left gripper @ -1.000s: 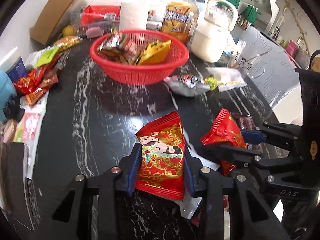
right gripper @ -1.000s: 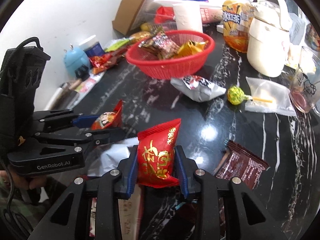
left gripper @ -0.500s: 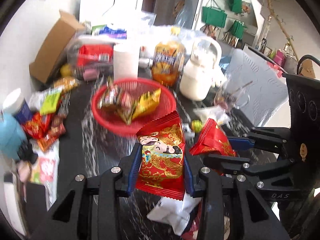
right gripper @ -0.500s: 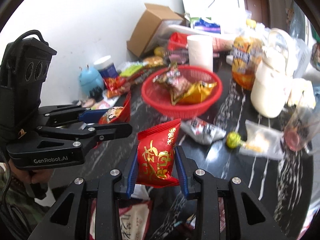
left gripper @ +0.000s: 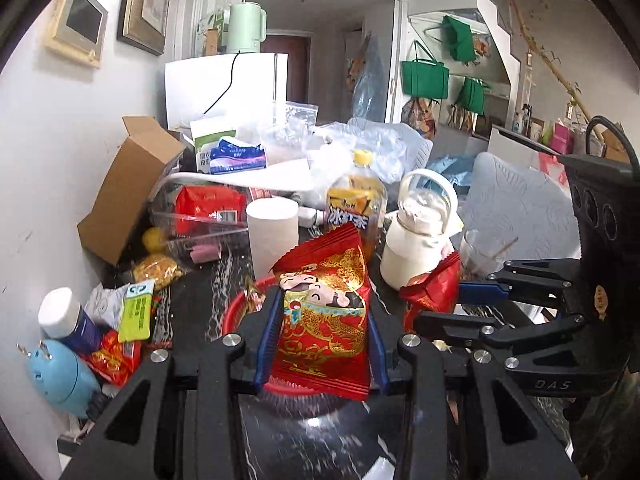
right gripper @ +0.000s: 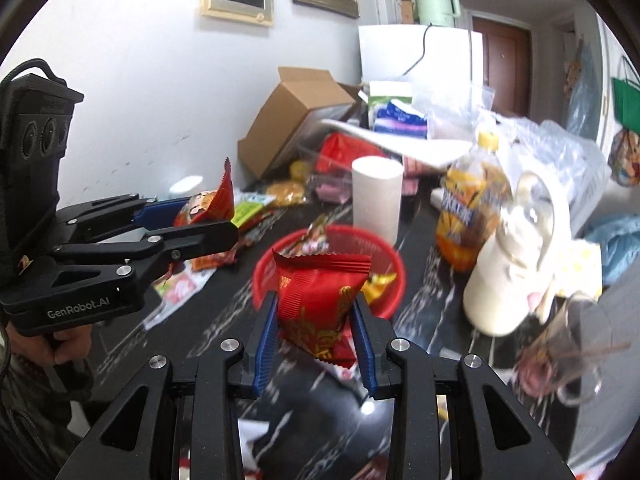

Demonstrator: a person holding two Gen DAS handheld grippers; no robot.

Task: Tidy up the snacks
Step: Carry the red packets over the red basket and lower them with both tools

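My left gripper point(left gripper: 322, 300) is shut on a red snack packet point(left gripper: 324, 316) printed with a gold-robed cartoon figure, held in the air in front of the red plastic basket point(left gripper: 236, 312). My right gripper point(right gripper: 316, 300) is shut on a second red packet point(right gripper: 316, 300) with gold print, raised before the same basket point(right gripper: 394, 280), which holds several wrapped snacks. In the left wrist view the right gripper point(left gripper: 436, 304) with its packet point(left gripper: 434, 292) shows at the right. The right wrist view has the left gripper point(right gripper: 192, 220) and its packet point(right gripper: 212, 204) at the left.
Behind the basket stand a white paper roll point(left gripper: 272, 236), an orange drink bottle point(left gripper: 354, 204), a white jug point(left gripper: 416, 248) and a glass cup point(right gripper: 572, 356). Loose snacks point(left gripper: 132, 316), a blue gadget point(left gripper: 60, 376) and a cardboard box point(left gripper: 124, 192) line the left wall. A hand point(right gripper: 48, 348) grips the left tool.
Both grippers have risen off the black marble table with their packets and tipped upward. The basket now sits lower and closer in both views, and the room behind has come into sight.
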